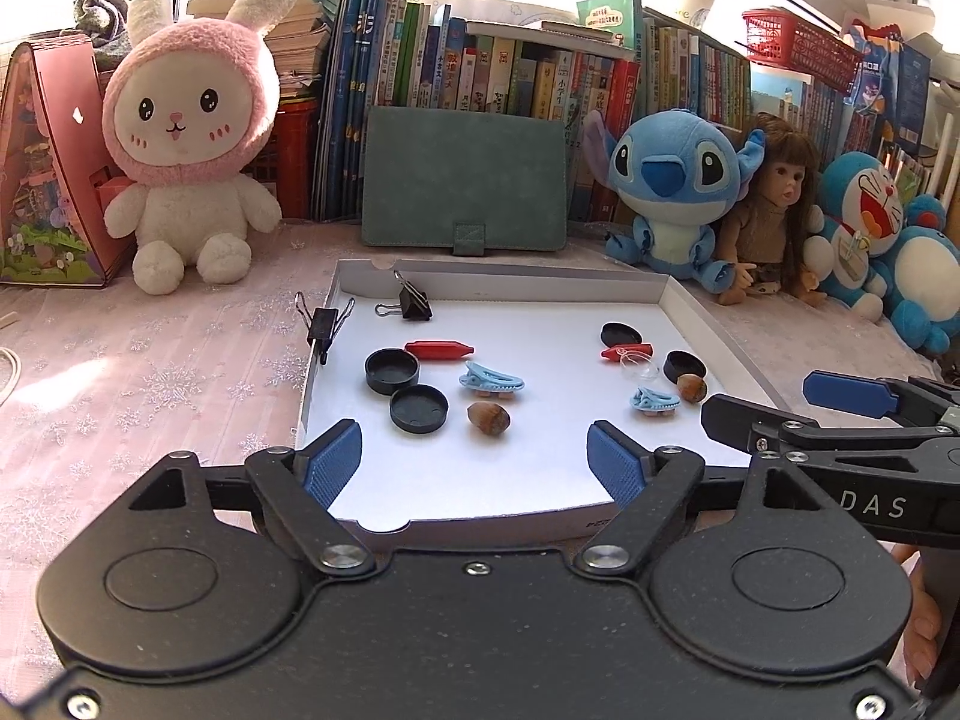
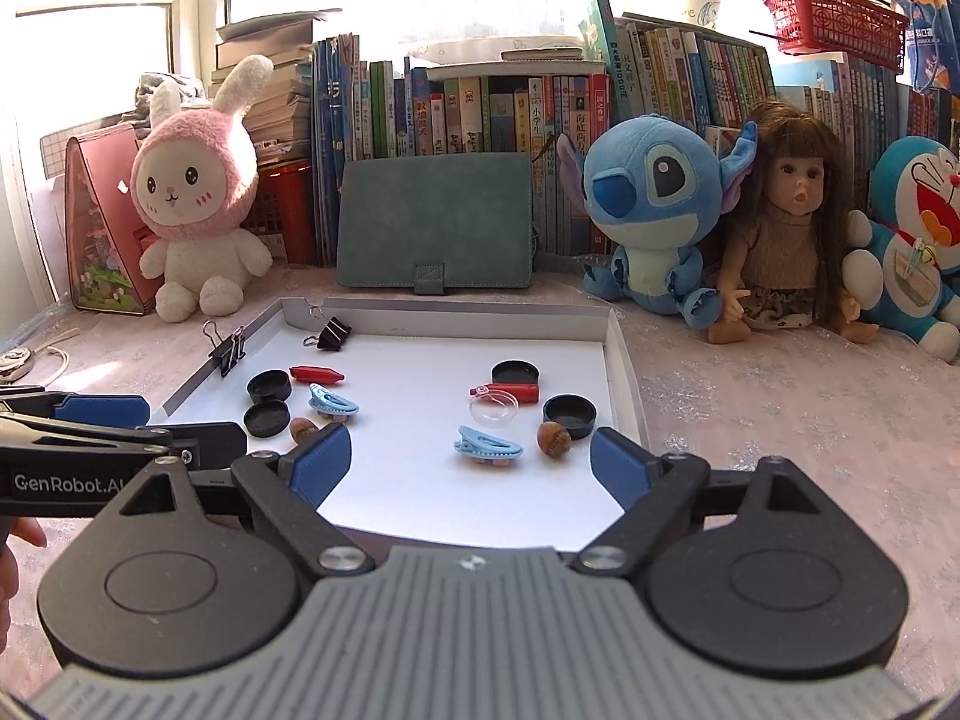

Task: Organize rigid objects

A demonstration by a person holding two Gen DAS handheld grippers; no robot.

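Both grippers hang over the near edge of a shallow white cardboard tray (image 1: 690, 300), jaws spread and gripping nothing. Ahead of the left gripper (image 1: 474, 459) lie 2 round black plastic caps (image 1: 392, 370), a red crayon-like stick (image 1: 439, 350), a light blue toothed hair clip (image 1: 491, 380) and a brown acorn (image 1: 489, 418). Ahead of the right gripper (image 2: 471, 468) sits a matching group: 2 more black caps (image 2: 515, 372), another red stick (image 2: 510, 391), a clear plastic dome (image 2: 493, 407) touching it, a second blue clip (image 2: 487, 449) and a second acorn (image 2: 553, 437). Far left, 1 black binder clip (image 1: 323, 324) grips the tray's wall; another (image 1: 414, 302) lies inside near the back corner.
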